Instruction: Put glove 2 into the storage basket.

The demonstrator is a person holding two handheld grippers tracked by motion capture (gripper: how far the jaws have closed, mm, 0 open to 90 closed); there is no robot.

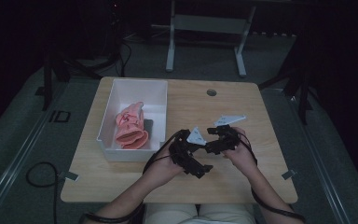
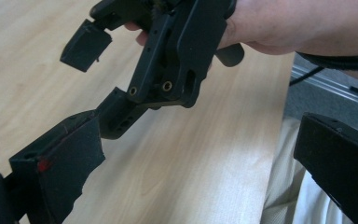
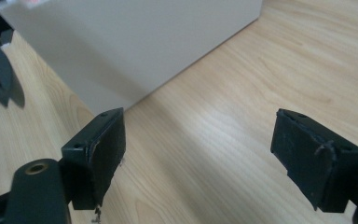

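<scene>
Grippers sit close together over the near middle of the wooden table (image 1: 242, 100), each held in one of the person's hands, and neither one holds anything. In the high view the left gripper (image 1: 204, 169) points toward the near right, while the right gripper (image 1: 205, 148) points left toward it, so the two nearly meet just right of the white bin (image 1: 135, 86). The left gripper's jaws stand wide apart with bare tabletop and the table's near edge between them, as the left gripper view shows; beyond them in that view the right gripper (image 2: 93, 79) hangs just above the wood, its own jaws parted too. The right gripper view looks along two black pads spread well apart over bare wood, with the white bin's side wall (image 3: 135, 42) near ahead.

A pink glove (image 1: 131, 126) lies inside the bin, toward its near end, crumpled with its open cuff facing the person. It is near the grippers, to their left, with the bin's right wall between it and them. A small round hole (image 1: 211, 92) sits in the table's far side.
</scene>
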